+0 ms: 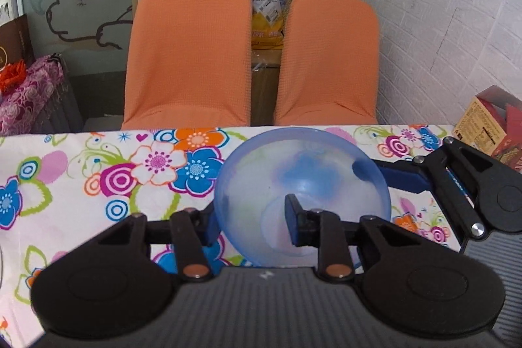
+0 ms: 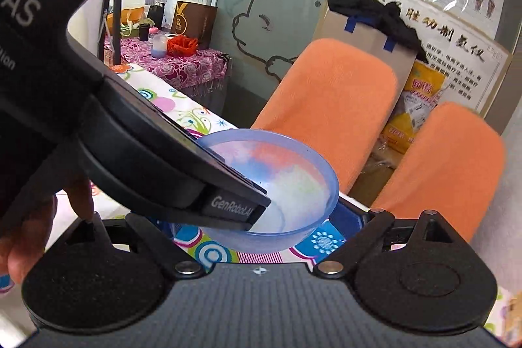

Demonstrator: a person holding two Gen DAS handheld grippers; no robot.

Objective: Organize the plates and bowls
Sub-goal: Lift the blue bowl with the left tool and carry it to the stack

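Observation:
A translucent blue bowl (image 1: 301, 185) stands near the far edge of the flower-print tablecloth (image 1: 98, 178). My left gripper (image 1: 253, 225) straddles its near-left wall, with one finger outside and the other finger (image 1: 292, 224) inside, closed in on the wall. The right gripper's blue finger (image 1: 401, 176) reaches the bowl's right rim from outside. In the right wrist view the bowl (image 2: 293, 185) lies between the wide-apart fingers of my right gripper (image 2: 254, 222). Its right finger (image 2: 347, 214) is beside the wall. The left gripper's black body (image 2: 163, 158) hides the other finger.
Two orange-covered chairs (image 1: 189, 54) (image 1: 329, 61) stand just behind the table's far edge. A red carton (image 1: 492, 123) sits at the right end of the table. A side table with a purple cloth (image 2: 169, 64) is further left. A person's hand (image 2: 29, 234) holds the left gripper.

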